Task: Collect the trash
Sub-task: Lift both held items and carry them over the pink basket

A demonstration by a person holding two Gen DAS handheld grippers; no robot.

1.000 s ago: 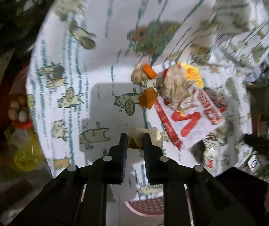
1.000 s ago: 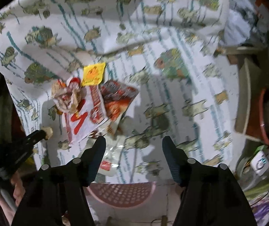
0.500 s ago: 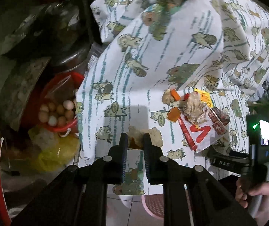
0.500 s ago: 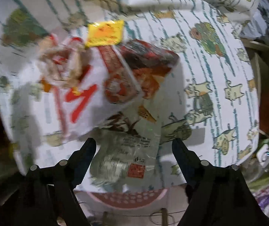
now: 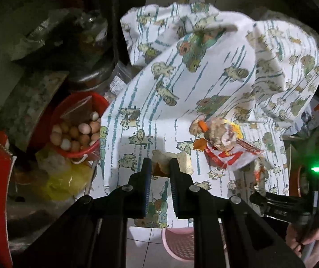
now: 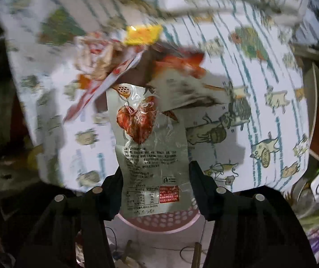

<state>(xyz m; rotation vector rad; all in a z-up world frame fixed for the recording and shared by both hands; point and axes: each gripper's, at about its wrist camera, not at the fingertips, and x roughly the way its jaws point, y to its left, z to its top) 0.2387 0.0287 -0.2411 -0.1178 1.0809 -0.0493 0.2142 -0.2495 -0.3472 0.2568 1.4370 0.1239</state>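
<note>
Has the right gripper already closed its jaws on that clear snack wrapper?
No: in the right wrist view the right gripper has its jaws spread wide, with the clear snack wrapper lying between them, not pinched.

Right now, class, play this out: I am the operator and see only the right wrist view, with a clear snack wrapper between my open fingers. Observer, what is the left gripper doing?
Observer: The left gripper is shut on a pale scrap near the front edge of the tablecloth.
Operator: Is anything standing off the table on that side?
Observer: Yes, a red basket filled with eggs sits left of the table.
Operator: Anything else near that basket?
Observer: A yellow plastic bag lies beside it, on the side nearer the camera.
</note>
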